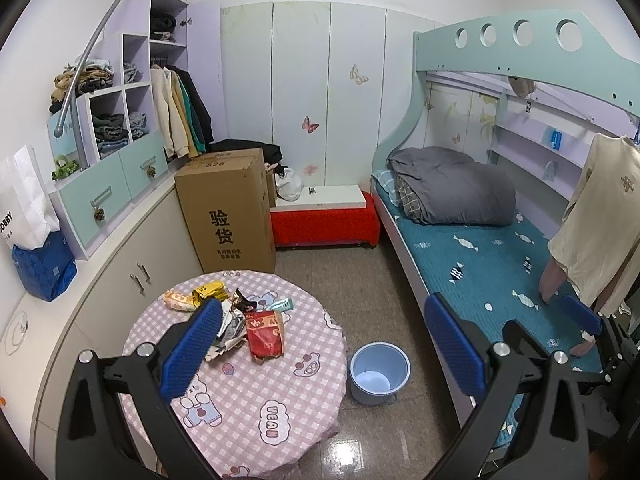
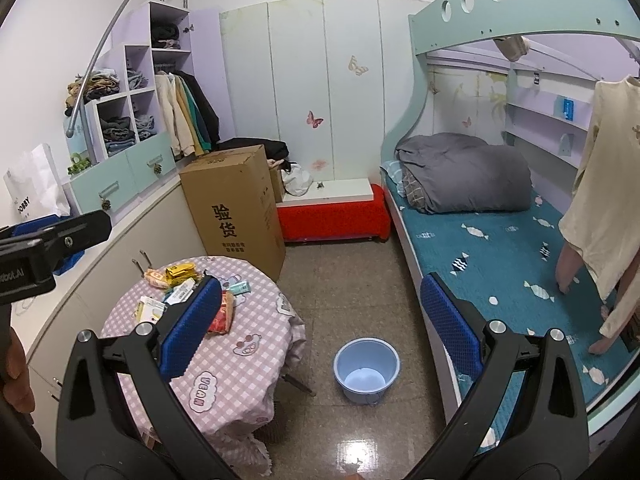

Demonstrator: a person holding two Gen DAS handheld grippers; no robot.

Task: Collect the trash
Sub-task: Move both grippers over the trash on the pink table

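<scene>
A heap of trash lies on a round table with a pink checked cloth [image 1: 256, 400]: a red snack bag [image 1: 265, 334], crumpled wrappers [image 1: 232, 320], a yellow packet [image 1: 208, 291] and an orange packet [image 1: 180, 301]. The table [image 2: 224, 372] and trash [image 2: 180, 280] show in the right wrist view too. A light blue bin [image 1: 380, 372] stands empty on the floor right of the table; it also shows in the right wrist view [image 2: 367, 370]. My left gripper [image 1: 324, 348] is open and empty above the table. My right gripper [image 2: 320, 328] is open and empty, held high over the floor.
A tall cardboard box [image 1: 228, 216] stands behind the table. A red bench [image 1: 324, 220] sits by the far wall. A bunk bed with a teal mattress [image 1: 492, 264] runs along the right. Low white cabinets [image 1: 132, 280] line the left wall.
</scene>
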